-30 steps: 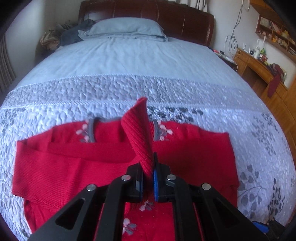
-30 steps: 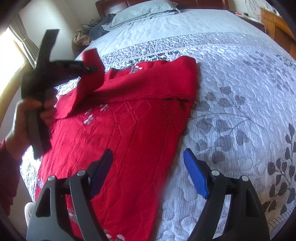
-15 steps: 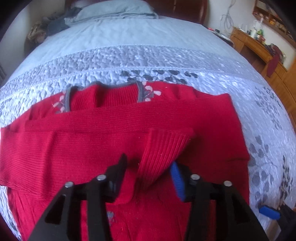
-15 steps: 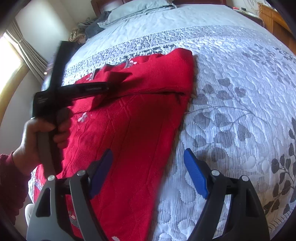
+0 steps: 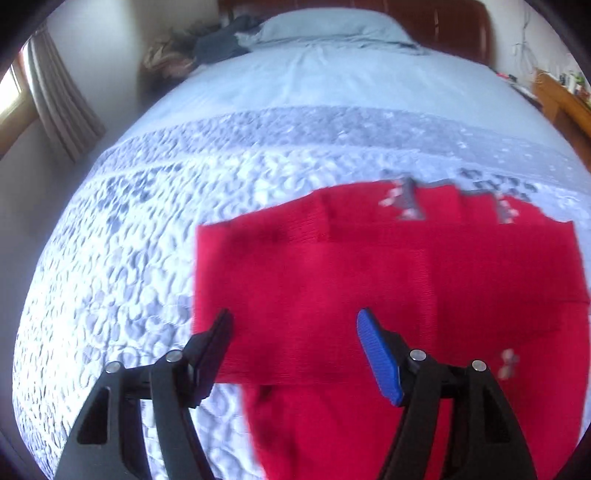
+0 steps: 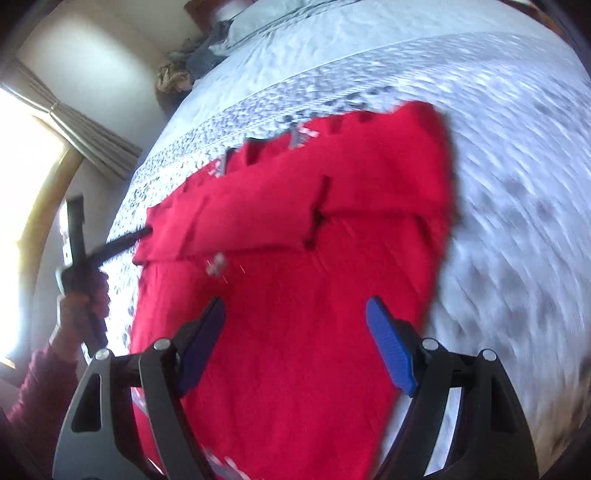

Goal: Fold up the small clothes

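A red knit sweater (image 5: 369, 266) lies flat on the bed, both sleeves folded across its chest, with a grey neckline (image 5: 410, 199) at the far edge. My left gripper (image 5: 295, 332) hovers over the folded sleeve near the sweater's left edge; its jaws are opening and pinch nothing. In the right wrist view the sweater (image 6: 295, 221) fills the middle. My right gripper (image 6: 295, 314) stands open above the sweater's body, holding nothing. The left gripper (image 6: 110, 247) shows there too, held by a hand (image 6: 81, 302) at the sweater's left edge.
A grey-blue quilted bedspread (image 5: 147, 240) covers the bed. A pillow (image 5: 332, 26) and a heap of clothes (image 5: 199, 48) sit at the headboard end. A curtain (image 5: 62, 110) hangs at the left, and a wooden desk (image 5: 561, 96) stands at the right.
The left gripper let go of the red sleeve cuff, opened wide and swung toward the sweater's left edge. The sleeve now lies flat across the chest. The right gripper shifted a little over the sweater.
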The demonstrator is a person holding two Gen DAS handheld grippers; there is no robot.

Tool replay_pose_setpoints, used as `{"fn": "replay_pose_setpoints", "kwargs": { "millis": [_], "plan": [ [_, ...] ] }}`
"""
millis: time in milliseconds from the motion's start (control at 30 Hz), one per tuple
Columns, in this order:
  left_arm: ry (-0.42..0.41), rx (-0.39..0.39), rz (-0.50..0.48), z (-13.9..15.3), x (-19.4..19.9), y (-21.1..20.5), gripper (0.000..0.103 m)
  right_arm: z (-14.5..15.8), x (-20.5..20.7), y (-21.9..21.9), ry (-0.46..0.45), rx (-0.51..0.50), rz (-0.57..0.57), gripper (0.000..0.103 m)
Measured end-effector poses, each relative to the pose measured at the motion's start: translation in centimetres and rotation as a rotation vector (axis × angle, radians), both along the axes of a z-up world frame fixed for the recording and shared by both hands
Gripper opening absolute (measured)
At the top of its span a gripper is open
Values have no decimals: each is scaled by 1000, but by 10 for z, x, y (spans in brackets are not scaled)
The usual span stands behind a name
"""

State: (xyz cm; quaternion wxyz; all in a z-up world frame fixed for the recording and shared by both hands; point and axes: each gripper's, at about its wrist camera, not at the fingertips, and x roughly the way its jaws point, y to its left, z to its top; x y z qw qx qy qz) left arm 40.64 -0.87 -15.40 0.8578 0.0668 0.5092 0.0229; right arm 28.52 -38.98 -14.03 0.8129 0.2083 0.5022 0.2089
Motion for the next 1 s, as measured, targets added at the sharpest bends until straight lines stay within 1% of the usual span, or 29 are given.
{"fn": "replay_pose_setpoints", "kwargs": {
  "millis": [33,67,133,200,267,300,333,367,400,467,500,600,667,700,767,800,867,933,1000],
  "plan": [
    [11,-2,4,-5,2,5,70,-2,21,8,45,11,4,78],
    [24,-9,8,-10,3,9,70,-5,32,12,73,21,6,77],
    [56,-50,20,-22,5,17,70,-14,58,22,141,29,4,71],
    [70,-91,31,-31,5,23,70,-23,72,29,183,50,10,64],
    [54,-123,35,-38,1,26,71,-34,83,37,235,73,16,61],
    [46,-134,35,-39,0,27,71,-37,86,40,247,70,17,48],
    [40,-143,33,-39,-1,29,71,-41,89,45,259,55,22,30],
    [38,-149,30,-38,-1,30,71,-43,91,50,260,41,29,21],
    [38,-153,26,-37,-3,31,71,-45,91,54,259,50,45,10],
    [33,-154,16,-31,-5,32,71,-42,93,57,244,48,45,8],
    [17,-153,16,-25,-7,34,71,-36,93,58,220,31,46,7],
    [-42,-160,40,-6,-7,40,72,-8,93,54,137,-1,57,6],
    [-73,-167,53,5,-5,44,74,18,93,50,68,-41,74,6],
    [-85,-165,61,8,-5,45,74,33,91,46,25,-80,77,6],
    [-95,-154,58,12,-1,42,74,53,85,38,-38,-137,79,6],
    [-92,-144,53,11,1,39,74,57,84,35,-51,-151,79,6],
    [-73,-99,39,4,4,30,74,55,82,23,-48,-169,71,6],
    [-42,-53,37,-8,6,22,74,35,83,11,2,-185,57,7],
    [-2,-31,46,-24,7,17,74,8,85,3,70,-201,44,8]
  ]
}}
